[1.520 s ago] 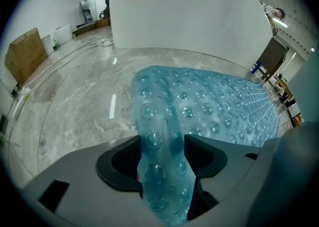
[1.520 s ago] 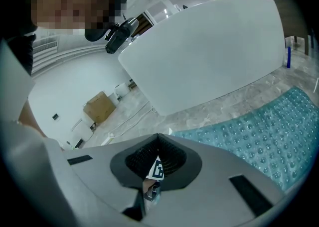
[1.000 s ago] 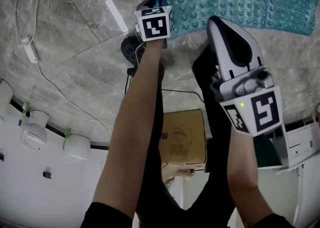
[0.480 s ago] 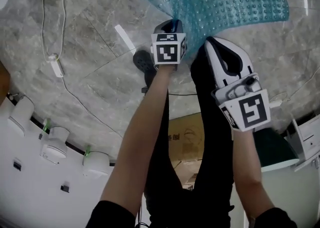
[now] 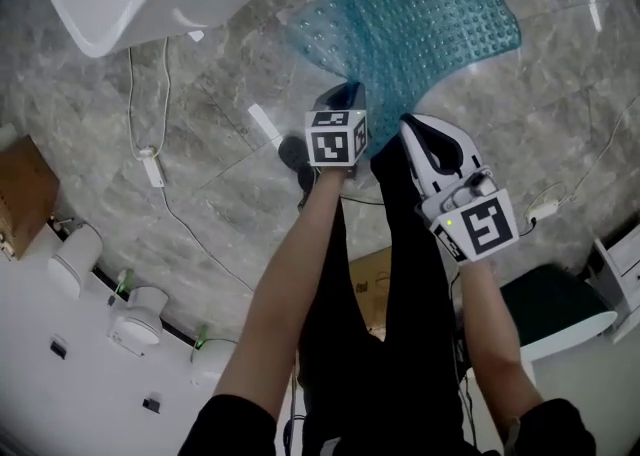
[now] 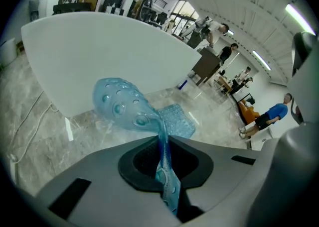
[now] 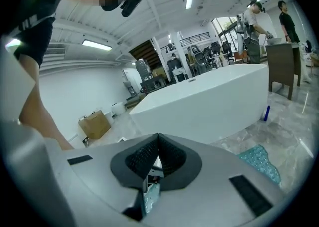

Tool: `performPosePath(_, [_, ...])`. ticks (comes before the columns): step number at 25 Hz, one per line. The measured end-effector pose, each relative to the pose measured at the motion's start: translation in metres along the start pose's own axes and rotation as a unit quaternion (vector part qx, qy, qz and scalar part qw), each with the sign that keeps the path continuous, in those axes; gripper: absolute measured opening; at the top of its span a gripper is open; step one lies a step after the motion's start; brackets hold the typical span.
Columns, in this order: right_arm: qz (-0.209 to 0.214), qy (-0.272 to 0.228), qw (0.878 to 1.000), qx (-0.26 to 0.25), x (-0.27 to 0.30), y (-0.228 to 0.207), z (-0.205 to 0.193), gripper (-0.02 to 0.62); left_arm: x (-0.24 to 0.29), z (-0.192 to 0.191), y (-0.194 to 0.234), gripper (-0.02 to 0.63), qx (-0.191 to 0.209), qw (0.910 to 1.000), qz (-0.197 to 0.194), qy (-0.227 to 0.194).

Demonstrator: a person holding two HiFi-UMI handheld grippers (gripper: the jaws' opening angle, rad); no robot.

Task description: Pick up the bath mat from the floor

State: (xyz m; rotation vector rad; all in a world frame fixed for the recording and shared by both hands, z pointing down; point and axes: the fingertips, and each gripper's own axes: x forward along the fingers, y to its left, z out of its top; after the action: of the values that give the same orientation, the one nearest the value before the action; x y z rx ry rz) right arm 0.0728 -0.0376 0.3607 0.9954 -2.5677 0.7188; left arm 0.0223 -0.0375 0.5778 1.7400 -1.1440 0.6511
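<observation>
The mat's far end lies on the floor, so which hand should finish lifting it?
Left, probably. The left claw is shut on the bath mat, which hangs from it down to the floor. The right claw has its tips together, with no mat showing past them.

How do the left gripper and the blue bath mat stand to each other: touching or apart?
Touching. The left gripper view shows the left gripper shut on a fold of the bath mat, which runs between its two pads and hangs out in front.
</observation>
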Motion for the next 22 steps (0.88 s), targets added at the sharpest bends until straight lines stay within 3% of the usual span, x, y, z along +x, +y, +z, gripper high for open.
performPosePath(11, [-0.031, -0.041, 0.998, -0.038, -0.107, -0.025, 0.127, 0.012, -0.122, 0.087, -0.125, 0.035, 0.101, 0.9936, -0.003, -0.05])
performPosePath(16, [-0.048, -0.065, 0.995, -0.059, -0.149, -0.022, 0.178, 0.012, -0.182, 0.124, -0.179, 0.034, 0.129, 0.9865, -0.022, -0.099])
performPosePath(22, [-0.101, -0.107, 0.988, -0.056, -0.193, -0.011, 0.228, 0.012, -0.253, 0.168, -0.213, 0.034, 0.15, 0.9739, -0.044, -0.165])
